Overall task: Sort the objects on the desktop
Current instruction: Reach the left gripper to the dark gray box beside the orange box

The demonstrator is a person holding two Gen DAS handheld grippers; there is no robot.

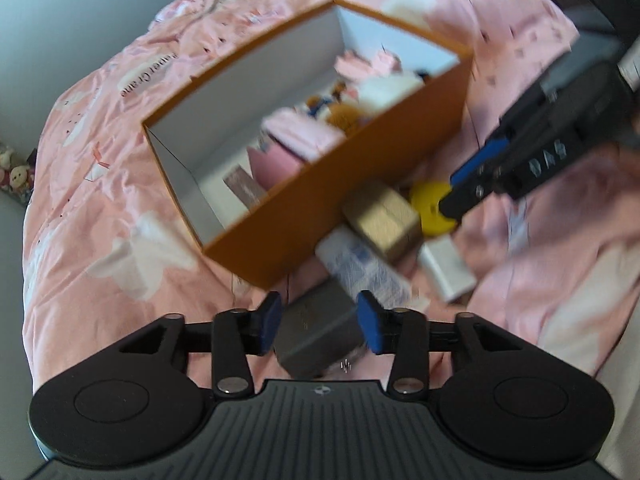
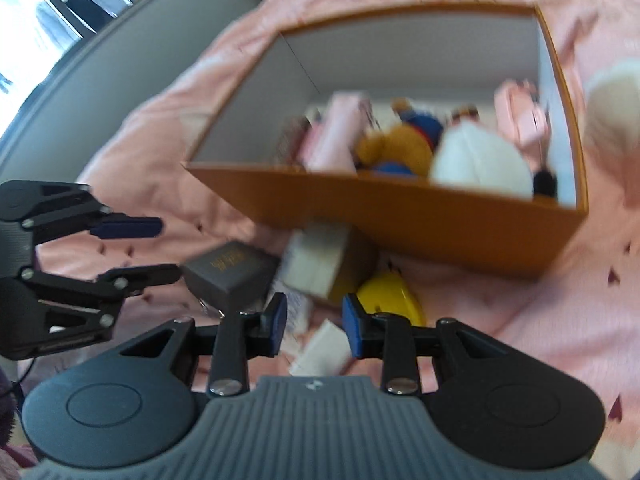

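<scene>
Looking along our left gripper (image 1: 319, 326), we see its blue pads spread apart with a dark grey box (image 1: 316, 332) lying between them on the bed; whether the pads touch it we cannot tell. Our right gripper (image 2: 314, 326) is also spread open and holds nothing, with a small white box (image 2: 322, 350) lying below the gap between its fingers. From the right wrist view the grey box (image 2: 230, 276) sits just at the tips of the left gripper (image 2: 168, 248).

Just beyond lies a loose cluster on the pink bedspread (image 1: 100, 208): a white and blue packet (image 1: 362, 270), a tan box (image 1: 384, 218) and a round yellow thing (image 1: 430, 208), the last close by the tip of the right gripper (image 1: 460, 196).

Farther on stands the open orange box (image 1: 320, 216), white inside, already holding pink packets (image 1: 300, 136), a yellow and blue plush toy (image 2: 396, 148) and a white soft item (image 2: 478, 164). The tan box rests against its near wall.
</scene>
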